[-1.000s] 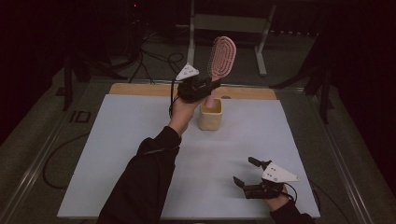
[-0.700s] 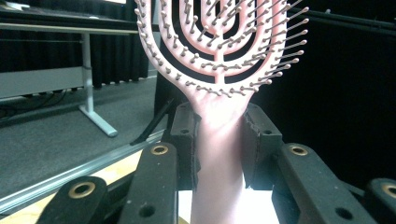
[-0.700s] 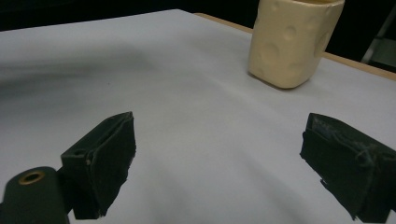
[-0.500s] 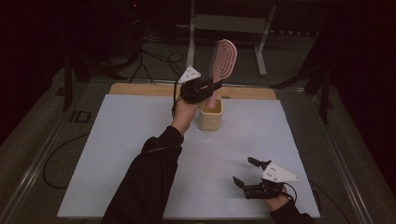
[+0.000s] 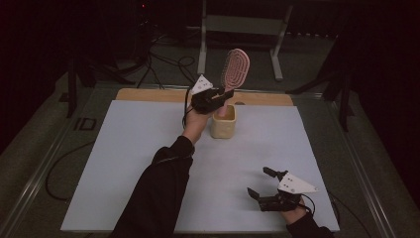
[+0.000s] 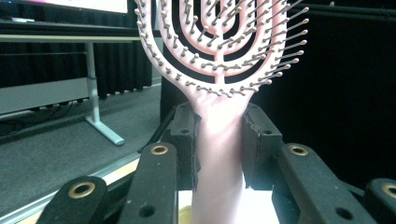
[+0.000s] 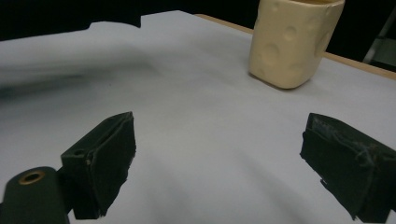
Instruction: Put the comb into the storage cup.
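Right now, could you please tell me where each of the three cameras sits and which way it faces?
High view: above the person's side, facing forward and down on the white table; both forearms and grippers enter from below.
Left gripper view: rides the left gripper, looking along black jaws clamped on the pink plastic hairbrush; a dark room lies beyond.
Right gripper view: rides the right gripper, low over the table, jaws apart, facing the cream dimpled cup.
Shared: high and right views both show the cup; high and left, the hairbrush.
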